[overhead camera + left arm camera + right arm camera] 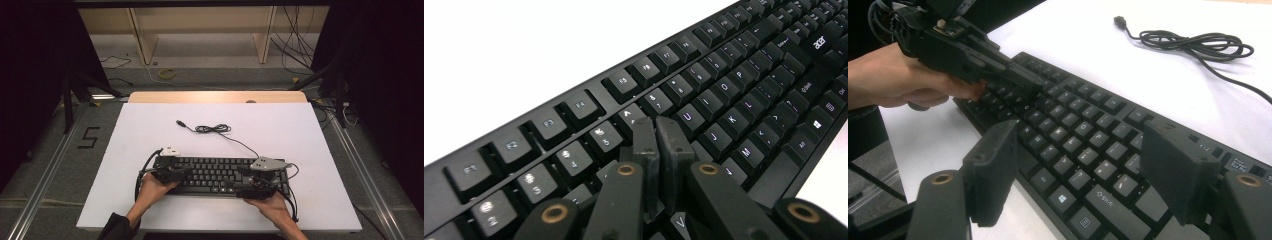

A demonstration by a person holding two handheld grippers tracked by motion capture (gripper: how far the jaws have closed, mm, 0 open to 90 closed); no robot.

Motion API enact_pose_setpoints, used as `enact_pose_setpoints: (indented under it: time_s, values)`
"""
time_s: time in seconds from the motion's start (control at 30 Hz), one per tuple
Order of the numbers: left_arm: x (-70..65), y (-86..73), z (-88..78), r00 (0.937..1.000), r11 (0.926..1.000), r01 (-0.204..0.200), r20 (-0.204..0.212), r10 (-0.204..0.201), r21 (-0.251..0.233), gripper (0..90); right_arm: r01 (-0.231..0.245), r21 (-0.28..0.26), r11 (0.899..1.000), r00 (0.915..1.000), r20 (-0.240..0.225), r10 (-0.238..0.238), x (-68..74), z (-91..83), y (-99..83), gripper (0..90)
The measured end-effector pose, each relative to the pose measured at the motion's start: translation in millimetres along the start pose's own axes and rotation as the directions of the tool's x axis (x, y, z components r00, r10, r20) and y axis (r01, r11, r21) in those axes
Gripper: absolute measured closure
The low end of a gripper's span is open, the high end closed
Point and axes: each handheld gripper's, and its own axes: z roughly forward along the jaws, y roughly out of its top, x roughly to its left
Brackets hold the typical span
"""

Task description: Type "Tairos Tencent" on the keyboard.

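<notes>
A black keyboard (215, 174) lies near the front of the white table (300, 130), and its cable (213, 129) coils behind it and ends in a loose USB plug (180, 122). My left gripper (188, 172) is shut with nothing between its jaws. In the left gripper view the left gripper's tips (657, 131) rest on or just above the keyboard (734, 80) around the number row. My right gripper (235, 178) hovers over the keyboard's right half. In the right gripper view the right gripper (1083, 150) is open wide above the keyboard (1073, 130), empty, and the left gripper (1034, 90) is farther off.
A person's hands (152, 189) hold both grippers at the table's front edge. The coiled cable (1198, 45) lies on the bare white surface behind the keyboard. Past the table's far edge are a wooden frame (145, 40), floor cables and dark stands.
</notes>
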Motion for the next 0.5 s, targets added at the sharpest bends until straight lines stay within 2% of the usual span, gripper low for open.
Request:
enact_pose_setpoints:
  time_s: [0.33, 0.5]
  values:
    - [1.3, 3.4, -9.4, 0.9997, 0.9996, 0.012, 0.019, -0.011, -0.026, 80.6, -0.002, -0.004, 1.0, 1.0, 0.004, 0.002, -1.3, -1.6, -0.1, 32.5]
    - [1.3, 4.5, -12.1, 0.9989, 0.9992, 0.026, 0.041, -0.024, -0.03, 66.6, -0.002, -0.006, 1.0, 1.0, 0.009, 0.002, -2.5, -2.7, -0.1, 32.4]
